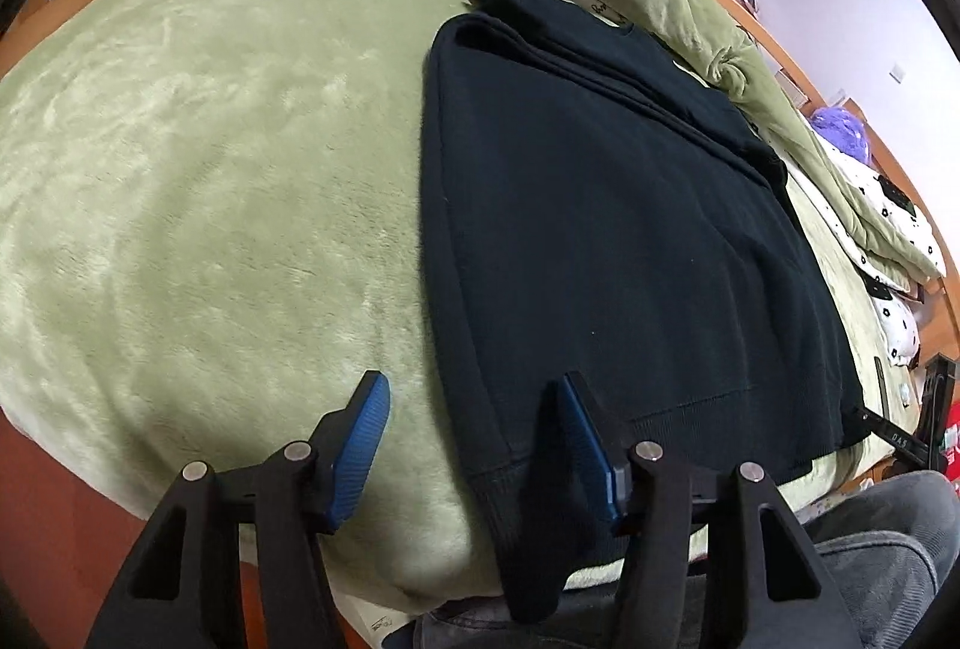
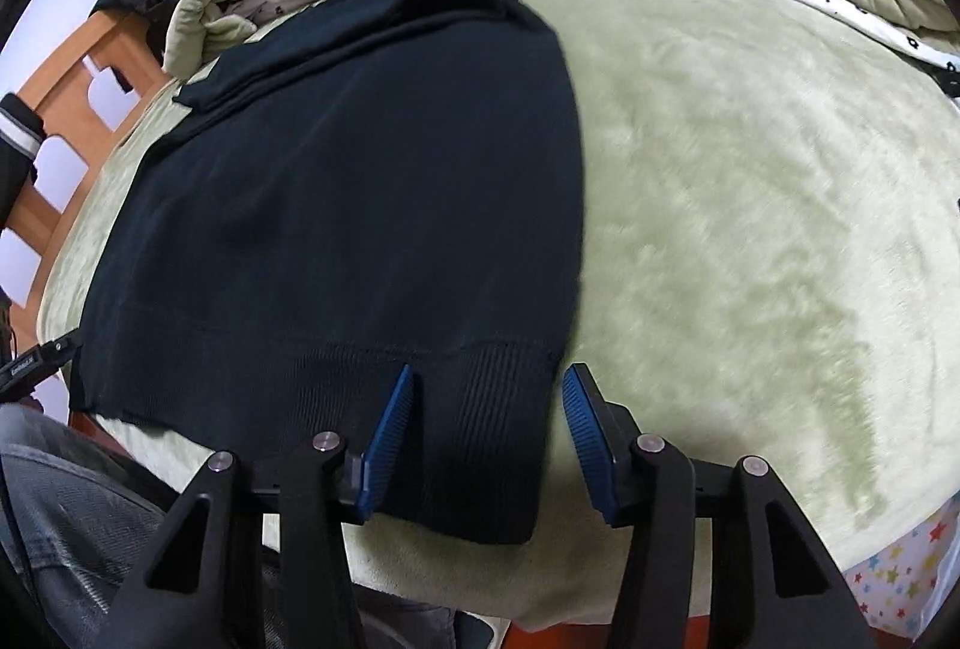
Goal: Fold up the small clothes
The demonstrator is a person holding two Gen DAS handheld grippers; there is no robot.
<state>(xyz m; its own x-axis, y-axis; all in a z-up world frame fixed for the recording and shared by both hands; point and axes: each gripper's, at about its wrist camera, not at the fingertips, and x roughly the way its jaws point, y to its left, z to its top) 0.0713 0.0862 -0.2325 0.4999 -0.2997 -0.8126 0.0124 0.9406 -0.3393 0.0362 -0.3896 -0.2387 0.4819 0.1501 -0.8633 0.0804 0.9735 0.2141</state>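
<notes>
The left gripper (image 1: 474,439) hangs with jaws spread over the near left hem corner of the dark sweater (image 1: 600,229), which lies flat on the green bed blanket (image 1: 210,199). The right gripper (image 2: 489,430), jaws likewise spread, straddles the right hem corner. Pinching blanket along with knit would likely drag the fold crooked.

The dark sweater (image 1: 600,229) hangs off the bed's near edge at 6 o'clock, hem corner lost behind the left gripper (image 1: 474,445). Small clutter at 3 o'clock is too tiny to tell, and the right view's sweater edge is motion-blurred.
</notes>
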